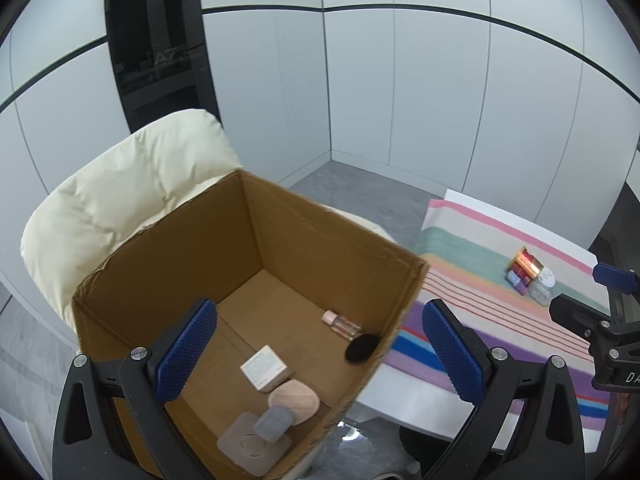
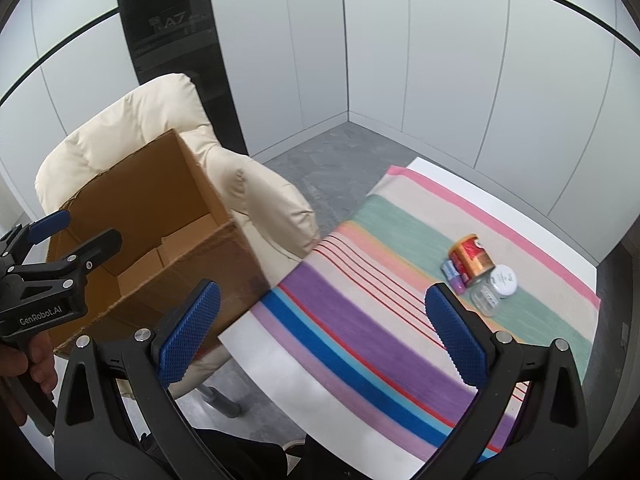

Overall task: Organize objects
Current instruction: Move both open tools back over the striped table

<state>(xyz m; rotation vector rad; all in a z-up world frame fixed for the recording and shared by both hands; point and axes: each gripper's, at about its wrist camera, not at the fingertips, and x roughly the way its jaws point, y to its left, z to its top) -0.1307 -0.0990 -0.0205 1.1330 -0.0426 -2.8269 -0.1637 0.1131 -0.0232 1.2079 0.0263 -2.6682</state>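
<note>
Both grippers, left [image 1: 316,350] and right [image 2: 320,336], fingers spread wide, empty.

a white table [image 2: 280,364] carries a striped cloth [image 2: 360,320]; a cream chair [image 1: 120,188] holds the cardboard box [image 1: 320,240].

Open cardboard box [image 1: 316,240] under the left jaws, holding a small clear bottle [image 1: 342,323] lying flat, black round puff [image 1: 361,347], white carton [image 1: 264,367], pink compact [image 1: 294,400], grey pieces; red-gold can [image 2: 471,255], purple batteries [image 2: 454,276], clear white-lidded jar [image 2: 494,289] clustered just beyond the right jaws.

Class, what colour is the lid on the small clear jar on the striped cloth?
White; the jar's lid shows best in the right wrist view.
</note>
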